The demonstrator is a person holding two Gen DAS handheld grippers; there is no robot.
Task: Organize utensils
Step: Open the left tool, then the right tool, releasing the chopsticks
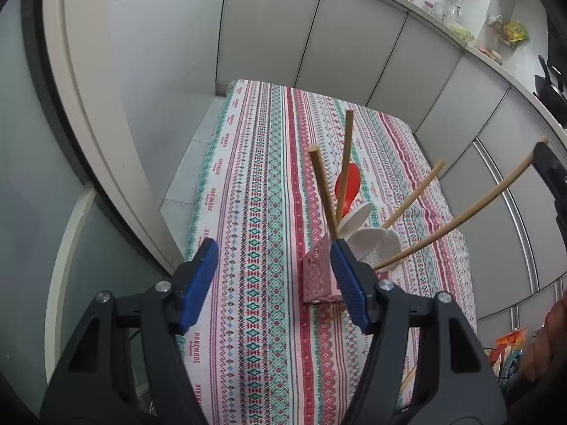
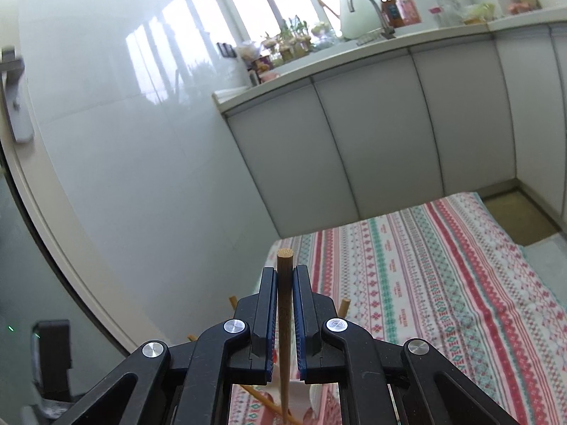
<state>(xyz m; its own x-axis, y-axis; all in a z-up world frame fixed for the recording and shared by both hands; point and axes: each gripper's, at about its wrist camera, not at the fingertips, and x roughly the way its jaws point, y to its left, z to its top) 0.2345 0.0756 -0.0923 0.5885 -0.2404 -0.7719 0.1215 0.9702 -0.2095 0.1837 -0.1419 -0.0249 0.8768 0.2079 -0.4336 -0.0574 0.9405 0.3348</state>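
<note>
A pink perforated utensil holder (image 1: 316,276) stands on the striped tablecloth (image 1: 255,194). Wooden chopsticks (image 1: 324,194) and a red spoon (image 1: 349,184) stick out of it, with white spoons (image 1: 375,244) leaning at its right. My left gripper (image 1: 274,276) is open, just left of and above the holder. My right gripper (image 2: 284,283) is shut on a brown chopstick (image 2: 284,304), whose lower end points down toward the holder. That chopstick (image 1: 457,223) and the right gripper's black tip (image 1: 547,166) show at the right of the left wrist view.
Two loose chopsticks (image 1: 407,379) lie on the cloth near the front. Grey cabinets (image 1: 354,42) and a cluttered counter run behind the table. A white wall and door frame (image 1: 88,106) stand to the left. Snack bags (image 1: 510,350) sit at the right.
</note>
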